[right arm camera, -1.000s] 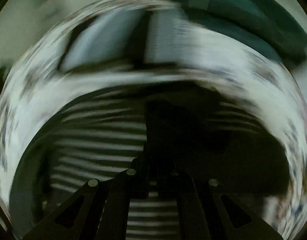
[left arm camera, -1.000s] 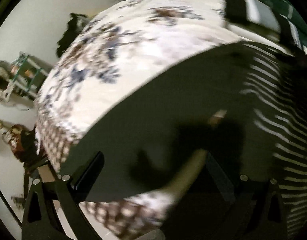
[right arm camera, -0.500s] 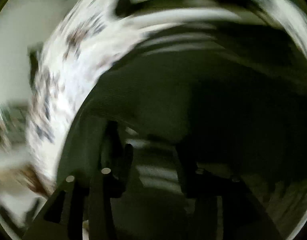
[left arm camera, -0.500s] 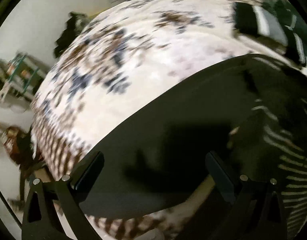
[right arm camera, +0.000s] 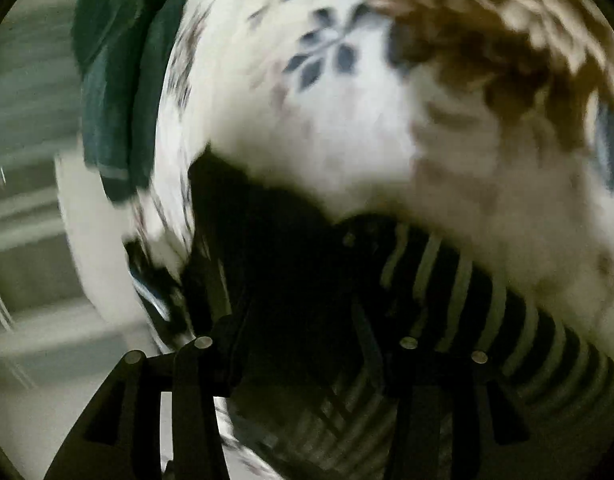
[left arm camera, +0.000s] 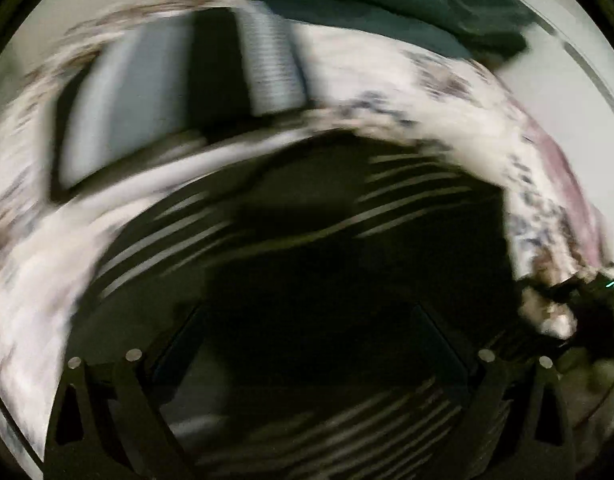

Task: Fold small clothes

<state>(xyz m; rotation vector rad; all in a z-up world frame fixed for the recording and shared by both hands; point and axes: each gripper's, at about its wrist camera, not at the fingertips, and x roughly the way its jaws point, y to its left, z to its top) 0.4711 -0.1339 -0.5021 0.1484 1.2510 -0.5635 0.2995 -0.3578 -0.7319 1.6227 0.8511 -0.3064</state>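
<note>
A dark garment with white stripes [left arm camera: 307,240] lies on a floral bedspread [left arm camera: 35,280] and fills the lower half of the blurred left wrist view. My left gripper [left arm camera: 307,344] hangs open just above the dark cloth, fingers wide apart. In the right wrist view the same striped garment [right arm camera: 447,280] lies under my right gripper [right arm camera: 303,320], whose fingers stand apart with dark cloth between them; whether they pinch it cannot be told. The floral bedspread [right arm camera: 347,128] lies beyond.
Folded grey and striped clothes [left arm camera: 179,80] lie at the far side of the bed. A dark green cloth [left arm camera: 387,4] lies behind them and shows in the right wrist view [right arm camera: 115,80]. The bed edge and pale floor [right arm camera: 35,240] are at the left.
Both views have swung sharply. The left gripper turned from the bed's left edge toward the folded stack. The right gripper turned away toward the bed edge, and its fingers stand wider apart than one second ago.
</note>
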